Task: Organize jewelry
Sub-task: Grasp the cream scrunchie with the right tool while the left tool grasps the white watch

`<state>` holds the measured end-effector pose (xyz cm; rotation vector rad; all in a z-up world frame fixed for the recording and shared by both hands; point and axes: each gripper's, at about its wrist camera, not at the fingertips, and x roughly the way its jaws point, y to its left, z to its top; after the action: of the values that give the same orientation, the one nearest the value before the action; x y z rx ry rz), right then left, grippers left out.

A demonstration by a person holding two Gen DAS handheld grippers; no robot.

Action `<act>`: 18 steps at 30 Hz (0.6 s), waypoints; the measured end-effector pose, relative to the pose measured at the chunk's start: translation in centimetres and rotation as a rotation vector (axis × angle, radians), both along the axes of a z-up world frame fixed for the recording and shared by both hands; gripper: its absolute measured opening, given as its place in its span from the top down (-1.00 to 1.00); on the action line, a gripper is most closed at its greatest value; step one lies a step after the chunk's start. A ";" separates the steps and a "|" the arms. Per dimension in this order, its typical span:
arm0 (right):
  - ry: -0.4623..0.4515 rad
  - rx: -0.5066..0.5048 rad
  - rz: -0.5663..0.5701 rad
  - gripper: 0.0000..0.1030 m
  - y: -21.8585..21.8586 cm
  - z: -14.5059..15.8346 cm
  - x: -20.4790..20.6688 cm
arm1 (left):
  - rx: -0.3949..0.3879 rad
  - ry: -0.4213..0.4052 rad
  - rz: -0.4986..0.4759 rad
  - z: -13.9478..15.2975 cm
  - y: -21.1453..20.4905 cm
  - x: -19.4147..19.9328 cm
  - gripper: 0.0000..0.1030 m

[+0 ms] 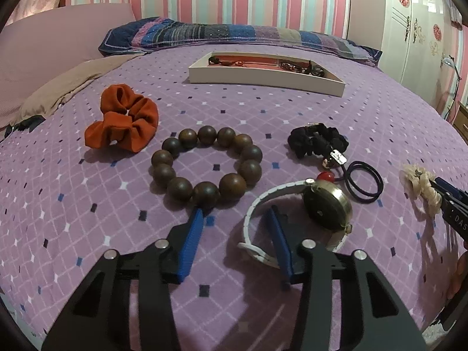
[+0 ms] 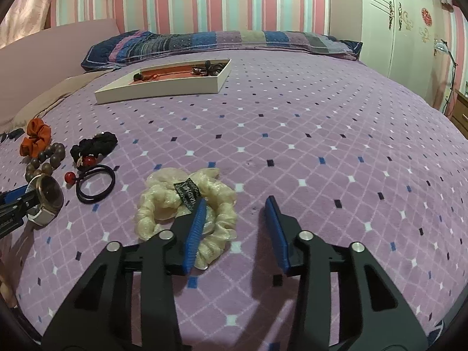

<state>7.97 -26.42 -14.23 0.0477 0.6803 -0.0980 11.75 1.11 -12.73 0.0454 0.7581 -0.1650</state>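
Note:
My left gripper [image 1: 237, 215] is open, low over the purple bedspread. Its right finger reaches inside the white strap loop of a round-faced watch [image 1: 324, 204]; its left finger tip is at the brown wooden bead bracelet [image 1: 206, 165]. An orange scrunchie [image 1: 122, 118], a black scrunchie [image 1: 317, 140] and a black hair tie with red beads [image 1: 364, 182] lie around. My right gripper [image 2: 237, 201] is open over a cream scrunchie [image 2: 187, 204], its left finger lying across the scrunchie's ring. A white tray [image 1: 263, 74] with a few pieces sits farther back.
A patchwork pillow [image 1: 234, 33] lies along the striped wall behind the tray. A beige cloth [image 1: 67, 83] is at the far left. A white wardrobe [image 2: 409, 14] and a lamp stand to the right of the bed.

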 end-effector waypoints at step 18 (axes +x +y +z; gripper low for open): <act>-0.010 0.046 0.032 0.77 0.2 0.5 -0.5 | -0.006 -0.001 -0.031 0.5 -0.9 -0.6 0.69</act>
<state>7.47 -26.23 -13.77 0.0817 0.6732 -0.0509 11.18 0.25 -12.26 0.0515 0.7564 -0.1969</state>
